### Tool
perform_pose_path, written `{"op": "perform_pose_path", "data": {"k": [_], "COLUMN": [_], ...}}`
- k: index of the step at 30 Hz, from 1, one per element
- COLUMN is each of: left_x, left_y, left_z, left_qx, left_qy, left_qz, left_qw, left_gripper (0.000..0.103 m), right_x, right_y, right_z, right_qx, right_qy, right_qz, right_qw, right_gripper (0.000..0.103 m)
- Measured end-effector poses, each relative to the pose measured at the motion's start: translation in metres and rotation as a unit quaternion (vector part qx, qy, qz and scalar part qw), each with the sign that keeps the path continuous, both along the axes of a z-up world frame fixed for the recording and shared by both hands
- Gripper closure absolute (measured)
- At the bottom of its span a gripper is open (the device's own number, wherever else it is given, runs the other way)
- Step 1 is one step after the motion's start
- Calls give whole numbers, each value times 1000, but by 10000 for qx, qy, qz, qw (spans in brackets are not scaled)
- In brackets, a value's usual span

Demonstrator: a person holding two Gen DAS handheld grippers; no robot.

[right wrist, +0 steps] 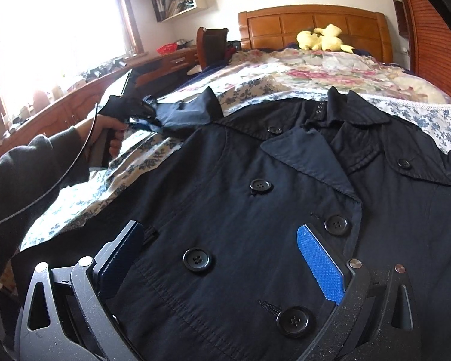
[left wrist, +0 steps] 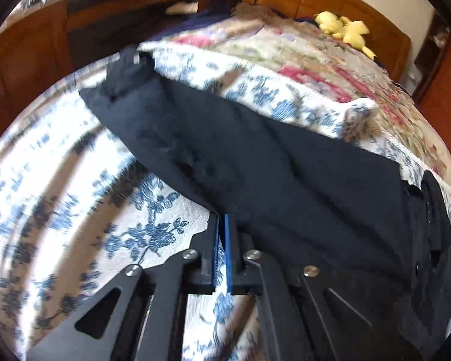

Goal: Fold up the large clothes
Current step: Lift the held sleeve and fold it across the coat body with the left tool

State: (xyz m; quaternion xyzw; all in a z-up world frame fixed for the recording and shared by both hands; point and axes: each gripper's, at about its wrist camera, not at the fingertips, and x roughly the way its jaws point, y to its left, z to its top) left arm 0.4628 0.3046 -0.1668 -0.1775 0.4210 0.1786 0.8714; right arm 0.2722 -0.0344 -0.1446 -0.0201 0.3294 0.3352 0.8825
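A dark navy double-breasted coat (right wrist: 255,195) lies front up on the bed, collar toward the headboard. Its left sleeve (left wrist: 225,138) stretches out across the blue-flowered sheet (left wrist: 75,210). My left gripper (left wrist: 222,219) is shut, its blue pads pinching the sleeve's lower edge. In the right wrist view the left gripper (right wrist: 144,114), held by a hand (right wrist: 105,135), grips the sleeve near its cuff end. My right gripper (right wrist: 219,227) hovers open over the coat's buttoned front, with a black button (right wrist: 197,259) between its spread fingers (right wrist: 321,264).
A flowered quilt (right wrist: 315,69) covers the far half of the bed, with a yellow plush toy (right wrist: 321,39) by the wooden headboard (right wrist: 312,21). A cluttered wooden desk (right wrist: 75,96) and a chair (right wrist: 210,42) stand left of the bed, and a slatted wardrobe door (right wrist: 430,45) right.
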Motion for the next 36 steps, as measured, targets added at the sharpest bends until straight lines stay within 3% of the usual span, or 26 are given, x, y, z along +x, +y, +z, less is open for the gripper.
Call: {"op": "perform_pose_path", "data": {"k": [8,16,20,24,30,36], "left_x": [-53,-109,-127,-143,-143,-122], "left_y": [-76,-115,-109,-93,-43,12], "left_z": [70,68,64,64,45,16], "left_qx": [386,960,810,1029,919,768], "left_qy": [-574,-375,-326,-508,-477,-258], "left_qz": [-1005,-1445,-1506,-1244,-918,-437], "left_qw": [9925,9841,9847,9856,9904,9958], "left_gripper": [103,102,93,72,46,46], "right_x": [-1,-2,-2,-2,-2,-6], "right_y": [0,-1,0,0,1,6], "right_z": [3,4,4,3,3,4], "right_qx": [44,39,19,22,-1,-132], "right_qy": [-40,-64,-70,-71,-79,-180], "right_qz": [-5,-11,-7,-10,1,61], "right_qw": [10000,10000,10000,10000,10000,9997], "right_gripper": [0,0,0,0,0,0]}}
